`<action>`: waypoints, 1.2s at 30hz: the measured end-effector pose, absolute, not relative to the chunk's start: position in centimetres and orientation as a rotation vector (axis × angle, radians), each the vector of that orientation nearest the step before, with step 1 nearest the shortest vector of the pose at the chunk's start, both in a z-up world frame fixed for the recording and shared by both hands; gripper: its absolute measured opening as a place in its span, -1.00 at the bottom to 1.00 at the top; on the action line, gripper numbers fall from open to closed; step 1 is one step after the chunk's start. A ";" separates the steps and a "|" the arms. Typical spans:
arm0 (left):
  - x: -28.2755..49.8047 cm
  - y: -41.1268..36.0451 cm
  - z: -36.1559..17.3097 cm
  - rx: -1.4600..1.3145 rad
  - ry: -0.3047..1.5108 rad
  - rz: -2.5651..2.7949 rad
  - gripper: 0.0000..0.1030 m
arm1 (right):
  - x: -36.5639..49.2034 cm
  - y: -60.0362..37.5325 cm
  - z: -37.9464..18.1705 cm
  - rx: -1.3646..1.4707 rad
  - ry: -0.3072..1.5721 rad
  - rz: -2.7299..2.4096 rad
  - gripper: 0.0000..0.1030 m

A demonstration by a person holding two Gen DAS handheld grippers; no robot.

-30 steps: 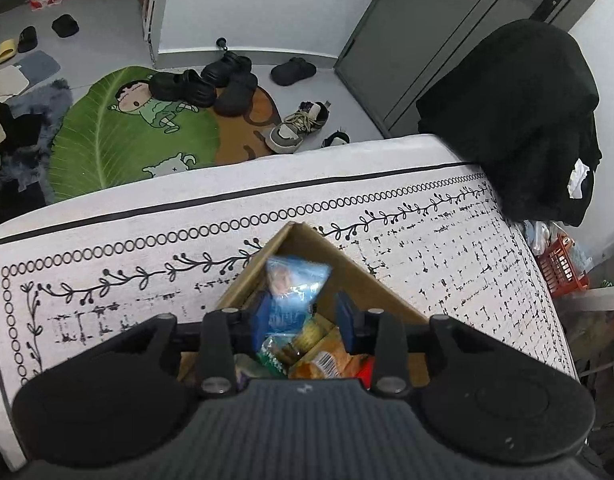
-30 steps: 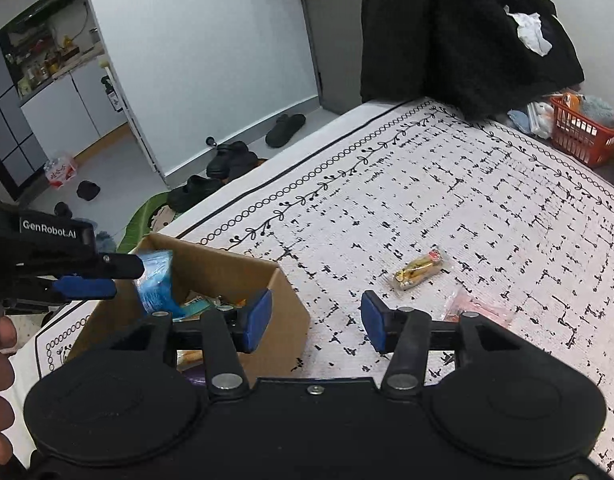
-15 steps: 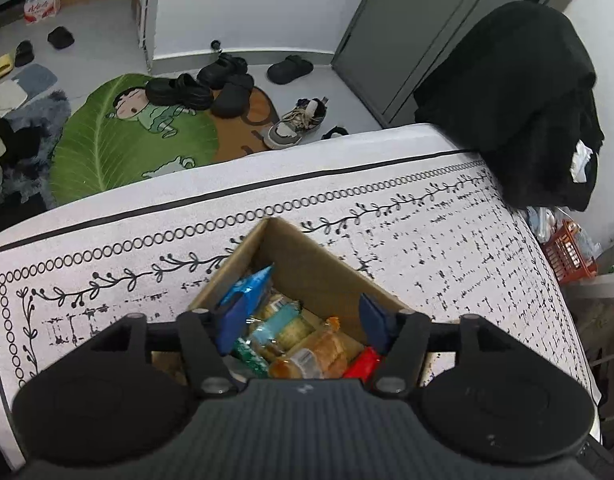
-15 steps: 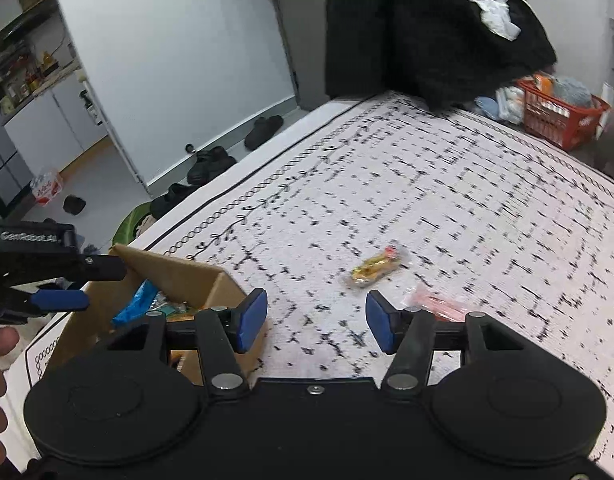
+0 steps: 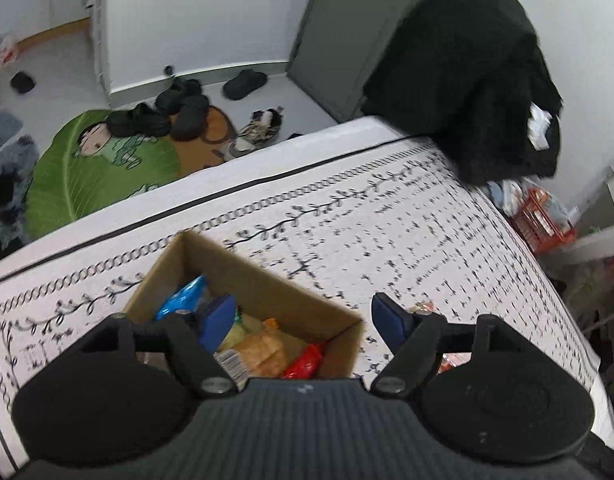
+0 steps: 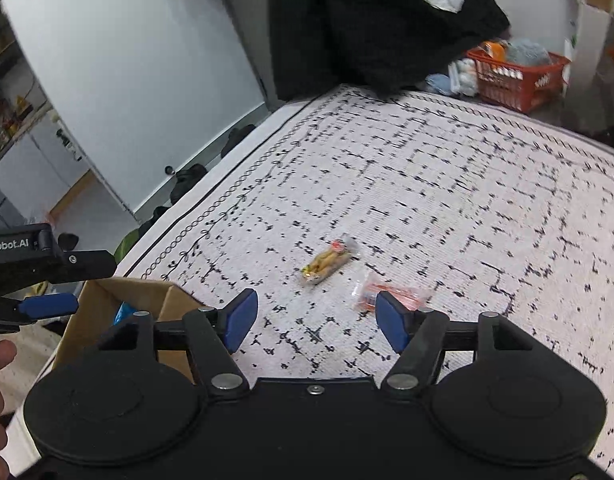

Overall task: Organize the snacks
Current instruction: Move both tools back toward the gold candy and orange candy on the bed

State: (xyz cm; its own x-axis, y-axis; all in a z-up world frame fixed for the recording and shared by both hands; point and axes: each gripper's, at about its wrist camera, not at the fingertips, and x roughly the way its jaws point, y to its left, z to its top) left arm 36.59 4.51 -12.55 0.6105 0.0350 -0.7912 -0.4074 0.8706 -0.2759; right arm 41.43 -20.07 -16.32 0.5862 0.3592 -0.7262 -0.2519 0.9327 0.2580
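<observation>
**Both grippers empty, two snacks loose on the bed cover**

Surface: bed with a white cover [image 6: 447,184] printed in black dashes and a vine border. Room: green leaf mat [image 5: 87,168] with dark shoes on the floor, black garment [image 5: 467,80] at the far corner, orange basket [image 6: 515,76] beyond.

Cardboard box [image 5: 267,280] open, holding a blue packet [image 5: 181,298], orange and red packs.

Left gripper [image 5: 303,318] over the box, jaws apart, nothing between. Right gripper [image 6: 317,320] jaws apart, empty. Yellow snack pack [image 6: 327,262] and clear orange pack [image 6: 391,294] lie near each other, just ahead of the right gripper.
</observation>
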 end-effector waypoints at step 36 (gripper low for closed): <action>47.1 -6.2 -17.4 0.008 1.084 -0.056 0.86 | 45.2 -22.0 -22.9 -0.044 0.937 0.239 0.68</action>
State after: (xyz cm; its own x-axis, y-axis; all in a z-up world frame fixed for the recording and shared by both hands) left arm 47.08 -6.16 -17.43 0.4663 -0.0416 -0.8837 0.0491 0.9986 -0.0211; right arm 45.17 -21.95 -22.86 0.5683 0.1839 -0.8020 -0.2223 0.9728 0.0655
